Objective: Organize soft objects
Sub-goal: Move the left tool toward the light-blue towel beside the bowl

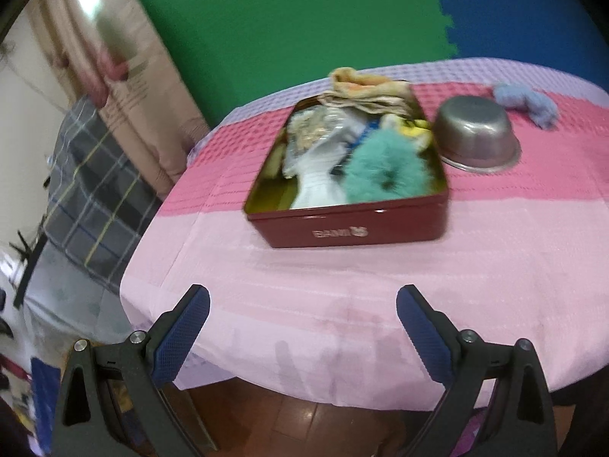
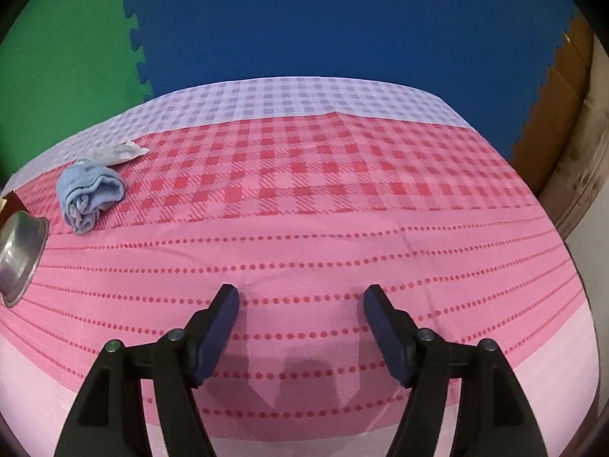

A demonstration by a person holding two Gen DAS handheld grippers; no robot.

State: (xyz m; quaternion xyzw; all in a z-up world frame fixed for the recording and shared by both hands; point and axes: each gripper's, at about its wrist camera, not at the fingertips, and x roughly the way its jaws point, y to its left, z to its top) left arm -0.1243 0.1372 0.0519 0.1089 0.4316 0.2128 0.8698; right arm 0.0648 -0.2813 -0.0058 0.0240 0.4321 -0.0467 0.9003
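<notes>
Far left of the right gripper (image 2: 300, 301), blue cloth (image 2: 89, 196) lies loose on counter (image 2: 342, 251) beside steel bowl (image 2: 21, 255); jaws wide, empty. Left gripper (image 1: 302, 304) wide, empty, facing red tin (image 1: 354, 224).

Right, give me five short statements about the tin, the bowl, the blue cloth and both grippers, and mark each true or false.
1. The red tin is open and holds soft items. True.
2. The metal bowl stands upright with its mouth up. False: it lies upside down, rim on the tablecloth.
3. The blue cloth is inside the tin. False: it lies on the tablecloth beyond the bowl.
4. The right gripper holds nothing. True.
5. The left gripper is clamped on the teal fluffy item. False: it is open and empty; that item lies in the tin.
</notes>
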